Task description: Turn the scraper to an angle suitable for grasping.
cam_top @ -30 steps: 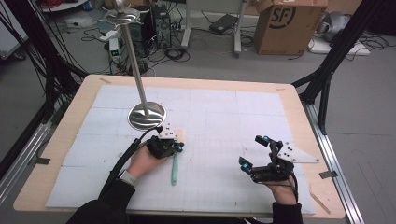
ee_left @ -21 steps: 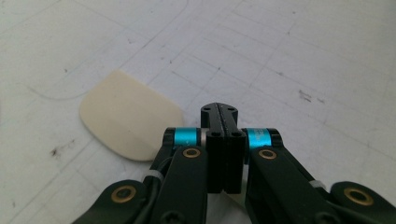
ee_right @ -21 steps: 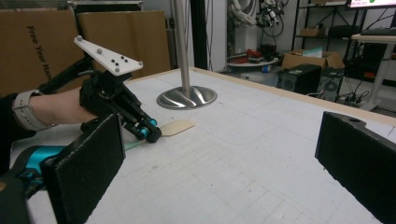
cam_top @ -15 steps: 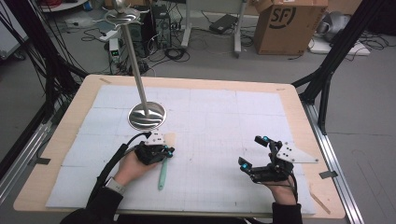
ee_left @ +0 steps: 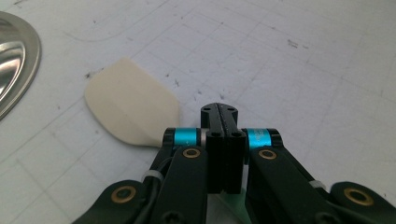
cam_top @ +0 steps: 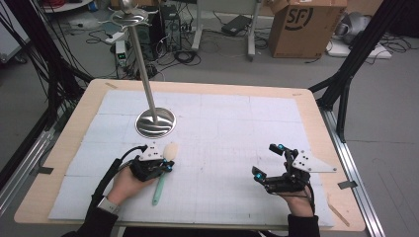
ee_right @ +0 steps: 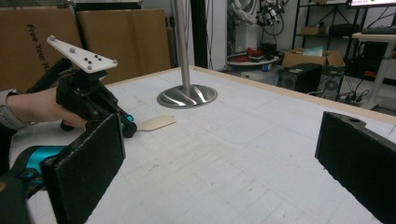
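This is a robotics or motion-capture lab, not a home. The light wooden desk carries a white gridded mat and is framed by black metal struts hung with bundles of black cables. On the grey floor behind it lie power strips and loose wiring, beside a brown cardboard shipping box. The right gripper view looks across to more cardboard boxes, a black computer tower on the floor and shelving stacked with equipment.
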`<state>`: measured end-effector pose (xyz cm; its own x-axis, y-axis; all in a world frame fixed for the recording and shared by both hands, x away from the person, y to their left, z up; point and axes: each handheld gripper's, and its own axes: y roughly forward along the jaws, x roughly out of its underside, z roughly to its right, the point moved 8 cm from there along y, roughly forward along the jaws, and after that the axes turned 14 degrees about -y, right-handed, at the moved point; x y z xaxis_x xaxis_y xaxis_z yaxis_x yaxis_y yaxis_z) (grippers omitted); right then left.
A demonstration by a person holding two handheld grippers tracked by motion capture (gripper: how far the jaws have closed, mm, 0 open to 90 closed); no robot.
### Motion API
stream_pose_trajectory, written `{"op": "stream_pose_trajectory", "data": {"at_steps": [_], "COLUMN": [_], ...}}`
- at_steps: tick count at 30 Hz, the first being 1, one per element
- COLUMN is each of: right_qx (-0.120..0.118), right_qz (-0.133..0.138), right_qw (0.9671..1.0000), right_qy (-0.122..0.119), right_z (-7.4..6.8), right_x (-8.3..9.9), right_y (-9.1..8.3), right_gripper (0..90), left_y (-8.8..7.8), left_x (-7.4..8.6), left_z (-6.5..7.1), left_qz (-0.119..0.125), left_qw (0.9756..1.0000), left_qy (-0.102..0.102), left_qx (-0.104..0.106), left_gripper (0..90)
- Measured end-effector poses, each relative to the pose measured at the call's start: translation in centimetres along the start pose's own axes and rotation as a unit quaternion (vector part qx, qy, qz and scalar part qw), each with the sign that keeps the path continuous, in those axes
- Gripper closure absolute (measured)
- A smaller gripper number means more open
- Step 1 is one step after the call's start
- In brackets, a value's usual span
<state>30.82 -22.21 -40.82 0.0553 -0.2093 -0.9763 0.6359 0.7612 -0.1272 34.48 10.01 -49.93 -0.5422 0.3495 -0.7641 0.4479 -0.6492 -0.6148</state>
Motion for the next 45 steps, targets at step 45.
{"op": "stream_pose_trajectory", "data": {"at_steps": [45], "right_qx": [-0.002], "right_qz": [-0.010], "right_qw": [0.9999], "right_qy": [0.005], "right_z": [-0.1], "right_x": [0.4], "right_y": [0.4], "right_gripper": [0.3], "left_y": [-2.0], "left_x": [2.8], "left_z": [5.0], "left_qz": [-0.010], "left_qw": [0.9987], "left_qy": [0.046], "left_qx": [0.021], "left_gripper": [89.8]}}
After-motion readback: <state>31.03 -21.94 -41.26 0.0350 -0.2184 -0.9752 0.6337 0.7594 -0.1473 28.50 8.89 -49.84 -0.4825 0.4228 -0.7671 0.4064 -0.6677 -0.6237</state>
